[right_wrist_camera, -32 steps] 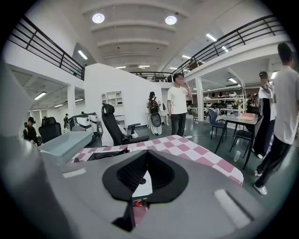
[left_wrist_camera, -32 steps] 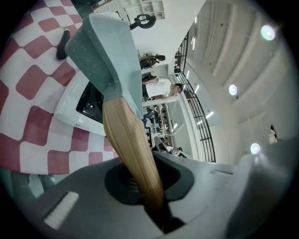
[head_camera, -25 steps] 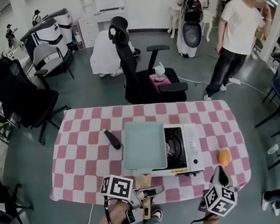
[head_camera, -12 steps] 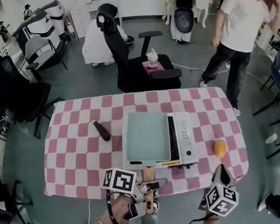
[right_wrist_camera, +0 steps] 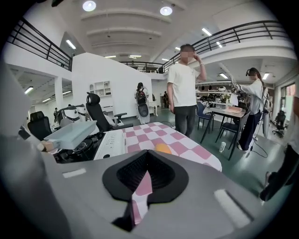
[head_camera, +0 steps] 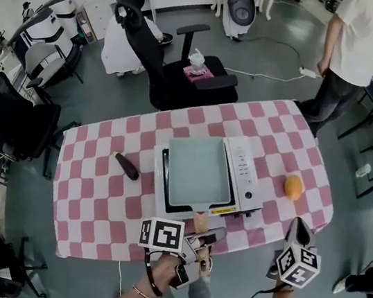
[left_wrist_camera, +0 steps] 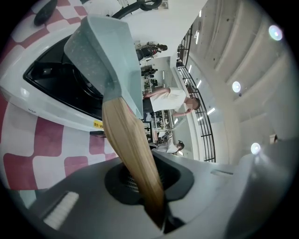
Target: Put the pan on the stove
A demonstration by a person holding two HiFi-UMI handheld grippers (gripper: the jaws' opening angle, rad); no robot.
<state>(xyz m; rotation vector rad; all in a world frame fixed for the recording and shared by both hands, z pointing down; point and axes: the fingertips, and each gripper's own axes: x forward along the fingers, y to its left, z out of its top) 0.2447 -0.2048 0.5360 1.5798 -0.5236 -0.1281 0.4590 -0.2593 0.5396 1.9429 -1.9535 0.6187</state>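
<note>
"Where's the pan point(head_camera: 198, 173) at?"

"Over the stove point(head_camera: 243, 168), in the middle of the table point(head_camera: 95, 193). It covers the black burner point(left_wrist_camera: 70, 84) and leaves the white control strip bare on the right. From the right side it looks lifted just off the burner rather than sitting on it."

"Who's got it?"

"The left claw point(head_camera: 199, 238) is clenched on the end of the wooden handle point(head_camera: 199, 222), right at the near edge of the table."

"And the other one?"

"The right claw point(head_camera: 298, 229) hangs at the near right corner, near the orange point(head_camera: 293, 188). Its jaws are drawn together with nothing in them."

"So what makes this step go well?"

"I'd say lower it flat. With the grip that far back on the handle, the far edge of the pan will want to dip. Keep the handle level, centre the pan over the burner, and only let go once its base sits flush."

"Which way does it point?"

"Its long axis runs near to far, with the handle towards the person and the pan body away from them."
</note>
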